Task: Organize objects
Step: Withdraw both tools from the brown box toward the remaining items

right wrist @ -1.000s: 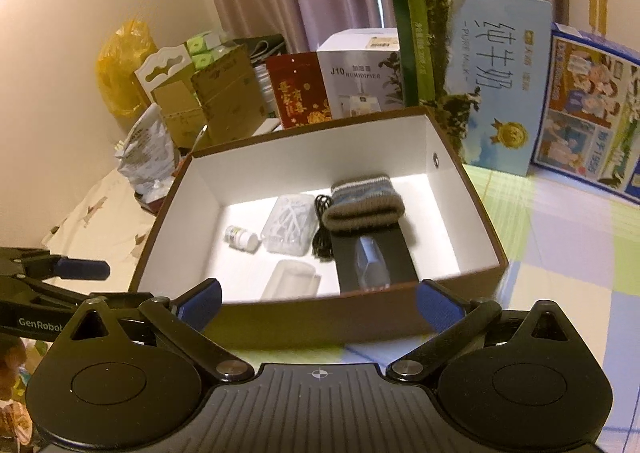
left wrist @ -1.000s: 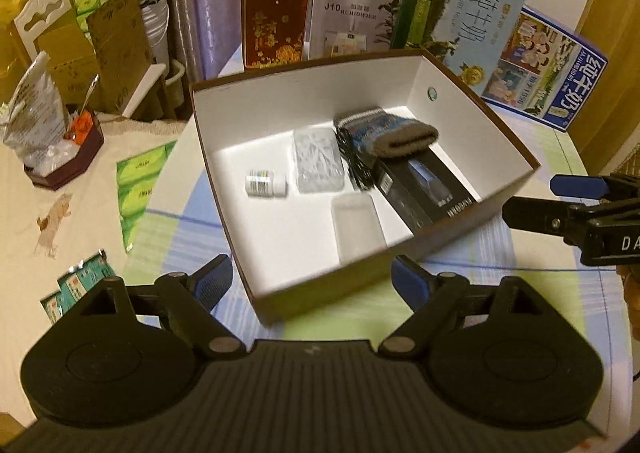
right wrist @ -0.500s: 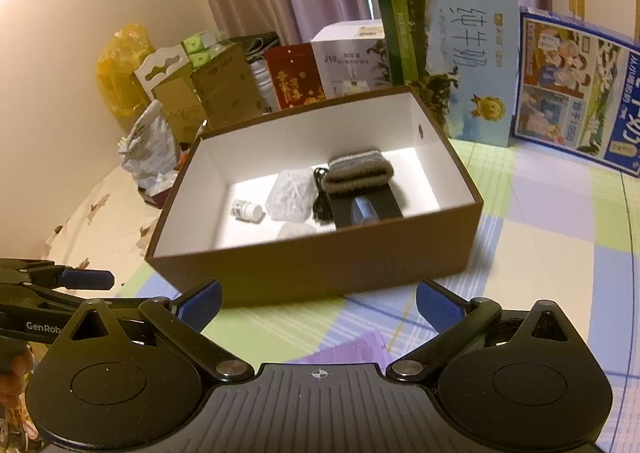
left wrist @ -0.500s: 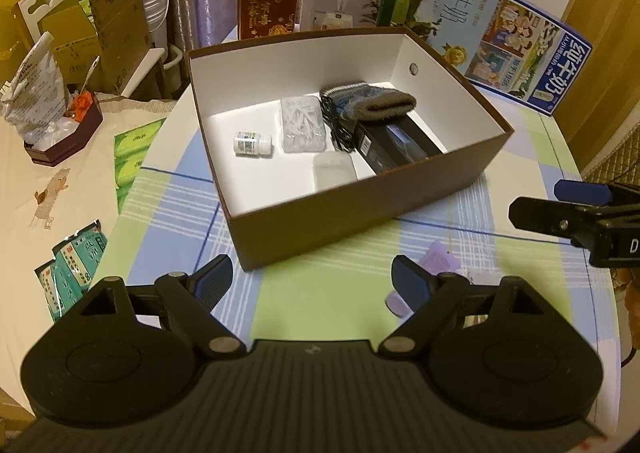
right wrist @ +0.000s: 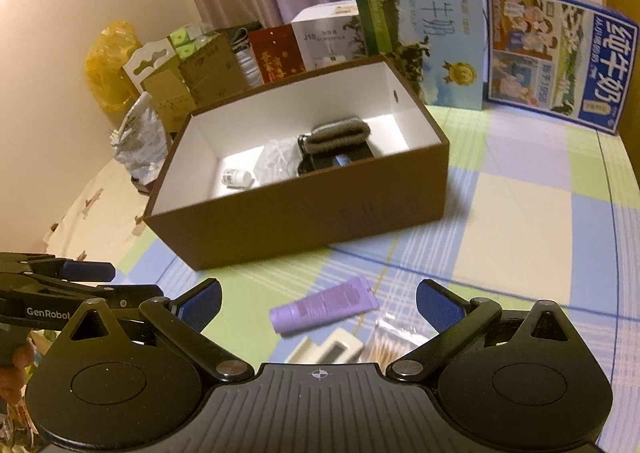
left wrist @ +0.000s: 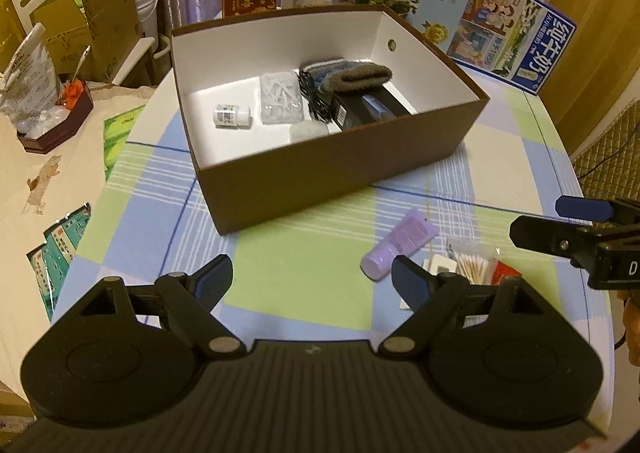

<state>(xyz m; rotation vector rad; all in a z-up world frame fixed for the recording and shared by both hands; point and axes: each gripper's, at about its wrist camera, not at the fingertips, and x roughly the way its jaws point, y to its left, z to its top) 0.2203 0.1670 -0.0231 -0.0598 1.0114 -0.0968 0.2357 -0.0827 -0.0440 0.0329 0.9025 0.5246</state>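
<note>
My left gripper (left wrist: 312, 279) and right gripper (right wrist: 319, 304), both agape and empty, have retreated, revealing the purple tube (right wrist: 324, 310) and half-hidden cotton swabs (left wrist: 474, 265).

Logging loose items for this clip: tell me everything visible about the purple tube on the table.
The purple tube is a small lilac squeeze tube, plastic by its look, with a round cap at one end and a flat crimped tail bearing fine print. It lies on its side on the checked tablecloth, in front of the brown box and apart from it, untouched by either tool.
</note>
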